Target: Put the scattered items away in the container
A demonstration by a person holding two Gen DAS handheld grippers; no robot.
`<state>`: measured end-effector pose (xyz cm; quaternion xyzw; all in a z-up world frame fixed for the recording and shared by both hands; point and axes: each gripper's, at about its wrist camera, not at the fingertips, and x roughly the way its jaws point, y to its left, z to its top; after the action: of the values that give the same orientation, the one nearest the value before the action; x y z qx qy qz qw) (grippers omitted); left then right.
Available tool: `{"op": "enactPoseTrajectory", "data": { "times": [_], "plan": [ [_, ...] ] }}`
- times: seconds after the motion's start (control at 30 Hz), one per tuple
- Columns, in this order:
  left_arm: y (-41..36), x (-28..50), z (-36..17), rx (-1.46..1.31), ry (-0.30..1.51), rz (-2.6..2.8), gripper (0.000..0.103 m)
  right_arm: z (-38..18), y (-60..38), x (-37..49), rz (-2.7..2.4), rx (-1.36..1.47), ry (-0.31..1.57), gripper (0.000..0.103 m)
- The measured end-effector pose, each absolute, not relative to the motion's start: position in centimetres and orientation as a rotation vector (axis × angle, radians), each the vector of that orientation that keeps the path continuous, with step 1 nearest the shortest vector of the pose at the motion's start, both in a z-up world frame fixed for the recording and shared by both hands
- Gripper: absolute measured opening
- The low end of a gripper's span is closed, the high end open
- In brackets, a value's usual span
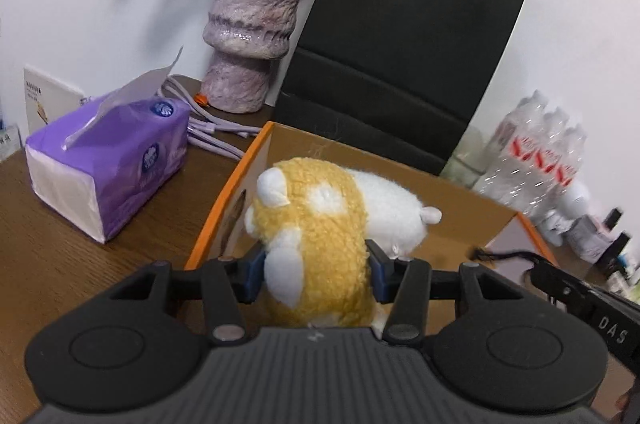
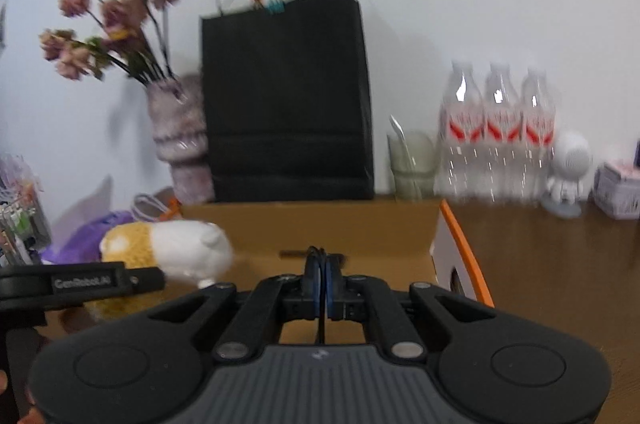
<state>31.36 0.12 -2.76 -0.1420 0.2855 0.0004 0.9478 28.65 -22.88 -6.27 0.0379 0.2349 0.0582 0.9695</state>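
My left gripper point(image 1: 318, 266) is shut on a yellow and white plush toy point(image 1: 320, 224) and holds it over the open cardboard box with orange edges point(image 1: 224, 200). The toy also shows at the left of the right wrist view point(image 2: 168, 248). My right gripper point(image 2: 323, 272) is shut on a thin black item point(image 2: 316, 254) and holds it over the same box point(image 2: 360, 224). In the left wrist view the right gripper point(image 1: 532, 264) enters from the right with that black item point(image 1: 492, 255) above the box's right end.
A purple tissue pack point(image 1: 108, 164) sits left of the box on the brown table point(image 1: 48, 264). A vase point(image 1: 252, 36), purple cables point(image 1: 216, 128), a black paper bag point(image 1: 400, 56) and water bottles point(image 1: 536, 160) stand behind. A glass point(image 2: 412, 164) and white figurine point(image 2: 568, 168) are at the right.
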Motion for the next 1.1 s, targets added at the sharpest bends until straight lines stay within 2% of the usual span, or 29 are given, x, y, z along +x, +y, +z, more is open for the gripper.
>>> {"op": "enactPoseTrajectory", "data": {
  "times": [0.17,0.2,0.23,0.3,0.37,0.4,0.53,0.9,1.1],
  "plan": [
    [-0.7,31.2,-3.1,-0.223,0.568,-0.007,0.054,-7.5,-23.1,29.4,0.114,0.062,0.507,0.003],
    [-0.8,31.1,-3.1,-0.218,0.567,-0.011,0.065,-7.5,-23.0,29.4,0.113,0.057,0.509,0.004],
    [-0.9,31.0,-3.0,-0.212,0.563,-0.013,0.085,-7.6,-22.9,29.3,0.112,0.053,0.515,0.008],
    [-1.2,30.5,-2.5,-0.193,0.540,-0.019,0.103,-7.6,-22.9,29.5,0.108,0.050,0.539,0.031],
    [-1.9,29.8,-1.8,-0.136,0.499,0.004,0.103,-7.4,-23.0,29.5,0.106,0.054,0.571,0.093],
    [-2.3,29.5,-1.6,-0.102,0.483,0.013,0.103,-7.3,-23.0,29.4,0.100,0.049,0.579,0.102],
    [-3.5,28.7,-1.1,-0.014,0.456,0.044,0.103,-6.6,-22.9,29.1,0.099,0.045,0.606,0.103],
    [-2.3,27.7,0.3,-0.091,0.453,0.049,0.103,-5.7,-22.9,28.4,0.092,0.042,0.605,0.103],
    [-0.8,25.0,2.2,-0.177,0.444,-0.042,0.103,-2.9,-24.1,24.7,0.111,0.089,0.497,0.103]
  ]
}}
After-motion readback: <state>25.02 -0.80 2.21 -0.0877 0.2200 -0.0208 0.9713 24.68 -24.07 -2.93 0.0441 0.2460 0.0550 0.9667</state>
